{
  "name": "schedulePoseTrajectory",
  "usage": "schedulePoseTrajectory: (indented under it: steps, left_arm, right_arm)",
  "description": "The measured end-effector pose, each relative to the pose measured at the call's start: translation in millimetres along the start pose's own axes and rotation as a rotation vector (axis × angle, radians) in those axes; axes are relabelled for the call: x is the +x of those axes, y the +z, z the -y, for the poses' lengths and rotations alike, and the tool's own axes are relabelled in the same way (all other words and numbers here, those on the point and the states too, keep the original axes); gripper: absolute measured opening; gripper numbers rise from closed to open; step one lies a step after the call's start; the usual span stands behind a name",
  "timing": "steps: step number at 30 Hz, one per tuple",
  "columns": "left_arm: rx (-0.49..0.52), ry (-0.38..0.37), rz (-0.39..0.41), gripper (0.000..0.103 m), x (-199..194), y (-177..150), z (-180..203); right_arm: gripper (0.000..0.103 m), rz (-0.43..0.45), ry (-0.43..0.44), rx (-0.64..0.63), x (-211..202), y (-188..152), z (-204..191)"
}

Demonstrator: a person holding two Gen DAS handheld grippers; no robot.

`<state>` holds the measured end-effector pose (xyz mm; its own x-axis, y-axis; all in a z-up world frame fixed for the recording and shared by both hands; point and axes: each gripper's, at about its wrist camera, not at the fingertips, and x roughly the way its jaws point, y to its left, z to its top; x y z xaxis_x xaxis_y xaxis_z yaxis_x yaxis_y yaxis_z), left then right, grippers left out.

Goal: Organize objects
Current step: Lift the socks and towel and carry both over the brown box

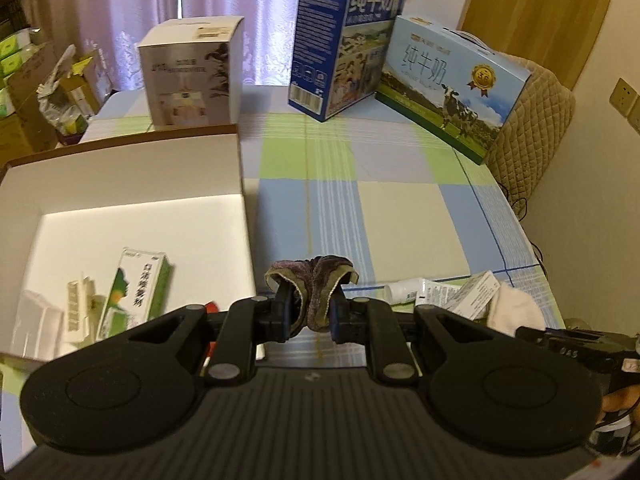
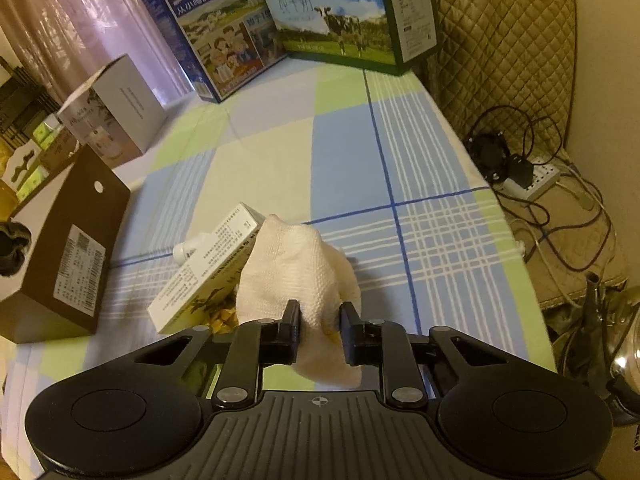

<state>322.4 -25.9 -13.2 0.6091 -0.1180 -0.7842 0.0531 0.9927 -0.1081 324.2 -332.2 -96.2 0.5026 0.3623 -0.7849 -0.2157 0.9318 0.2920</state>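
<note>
My left gripper (image 1: 312,306) is shut on a bunched dark purple sock (image 1: 316,276), held just right of an open brown box with a white inside (image 1: 240,168). A green-and-white medicine box (image 1: 136,292) and other white packs lie in that box. In the right wrist view, my right gripper (image 2: 320,316) is shut on a white sock (image 2: 292,264) that rests on the checked tablecloth (image 2: 352,160). Beside the sock lie a second medicine box (image 2: 204,276) and a small white tube (image 2: 186,250). The brown box (image 2: 64,248) stands to their left.
Two milk cartons (image 1: 344,40) (image 1: 452,84) and a grey-white carton (image 1: 188,72) stand at the table's far end. A quilted chair (image 1: 532,120) is at the right edge. A power strip with cables (image 2: 536,176) lies on the floor, and a metal kettle (image 2: 624,320) stands near it.
</note>
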Motion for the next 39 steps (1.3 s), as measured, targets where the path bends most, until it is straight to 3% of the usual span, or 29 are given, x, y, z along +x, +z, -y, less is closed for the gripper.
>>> schedulePoseTrajectory:
  steps: [9, 17, 24, 39]
  left_arm:
    - [-0.016, 0.013, 0.013, 0.014, -23.7, -16.6, -13.0]
    - [-0.037, 0.007, 0.015, 0.014, -46.1, -33.8, -29.5]
    - [-0.070, 0.019, 0.022, 0.014, -66.6, -45.8, -57.8]
    - [-0.165, 0.088, 0.049, 0.014, -99.3, -65.7, -150.6]
  right_arm:
    - [0.017, 0.039, 0.020, 0.008, -43.4, -7.6, -13.8]
    - [0.017, 0.044, 0.131, -0.048, -62.9, -16.0, -65.2]
    - [0.017, 0.035, 0.245, -0.135, -57.8, -19.3, -129.2]
    - [0.017, 0.009, 0.405, -0.278, -19.4, -14.0, -252.8]
